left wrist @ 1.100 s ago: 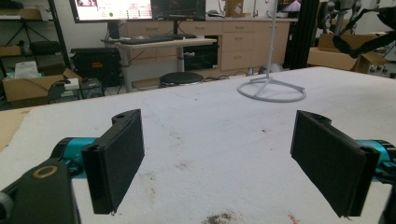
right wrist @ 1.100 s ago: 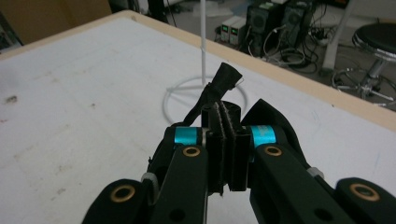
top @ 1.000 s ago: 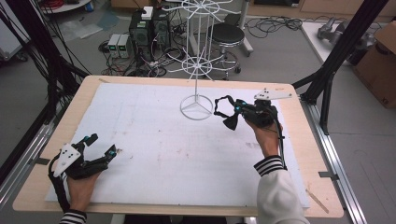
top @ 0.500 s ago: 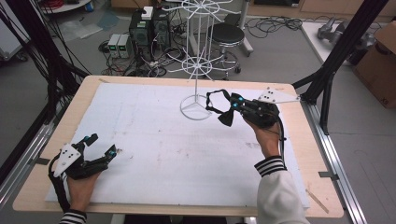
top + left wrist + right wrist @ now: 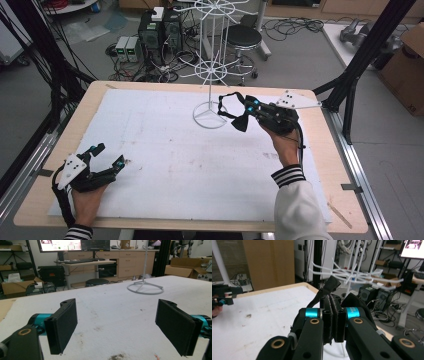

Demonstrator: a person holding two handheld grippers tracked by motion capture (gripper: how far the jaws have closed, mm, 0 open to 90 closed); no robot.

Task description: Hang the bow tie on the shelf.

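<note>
Right gripper [image 5: 239, 111] sits right of centre in the upper half of the high view, raised above the white table cover [image 5: 165, 150] and just right of the white wire stand [image 5: 212, 75]. Its jaws are pressed together on a black strap [image 5: 226, 102]; the strap loops out from the tips towards the stand's pole. In the right gripper view the two pads meet at frame centre with the black strap [image 5: 329, 288] pinched between them and rising above the tips; the stand's white arms [image 5: 352, 273] spread behind it at upper right. The stand's ring base [image 5: 210, 116] rests on the cover, near the strap; contact between strap and pole cannot be told. Left gripper [image 5: 107, 156] lies at lower left of the high view, low on the cover, in the person's hand. In the left gripper view its pads [image 5: 63, 325] stand wide apart, with bare stained cover between them; the stand base [image 5: 145, 288] shows far off at upper right.
</note>
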